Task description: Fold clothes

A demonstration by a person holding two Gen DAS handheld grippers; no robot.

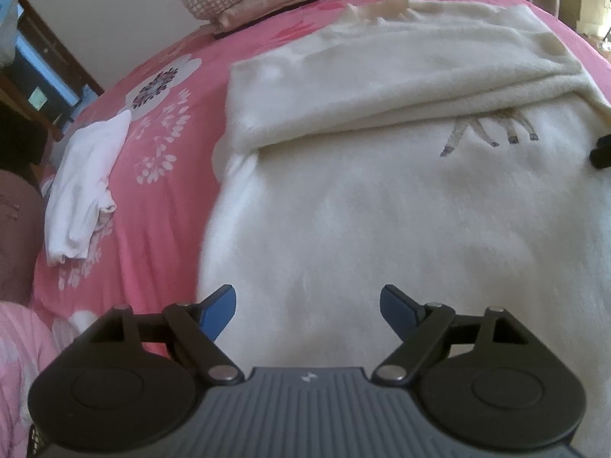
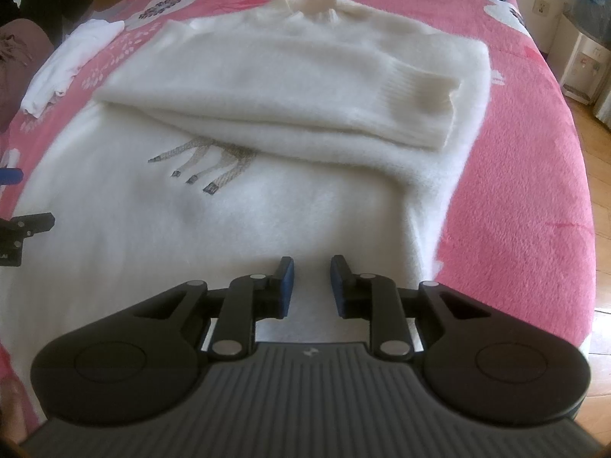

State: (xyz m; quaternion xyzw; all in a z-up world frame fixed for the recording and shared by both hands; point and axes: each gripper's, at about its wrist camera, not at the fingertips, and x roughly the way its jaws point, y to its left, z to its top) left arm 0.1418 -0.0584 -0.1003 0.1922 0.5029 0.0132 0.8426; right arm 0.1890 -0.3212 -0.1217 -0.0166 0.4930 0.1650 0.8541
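One cream sweater (image 2: 236, 229), sleeves folded across, w/ animal-leg print.

Cream sweater (image 2: 267, 76) with grey embroidered legs on pink white-flowered bedspread (image 2: 515, 191).

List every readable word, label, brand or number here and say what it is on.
"AI": white letters, cut off by the frame edge, on the black left gripper.
Small white emblem on each grey ribbed gripper body: a logo, no letters.
Grey animal-leg embroidery on the cream knitted sweater: no text.
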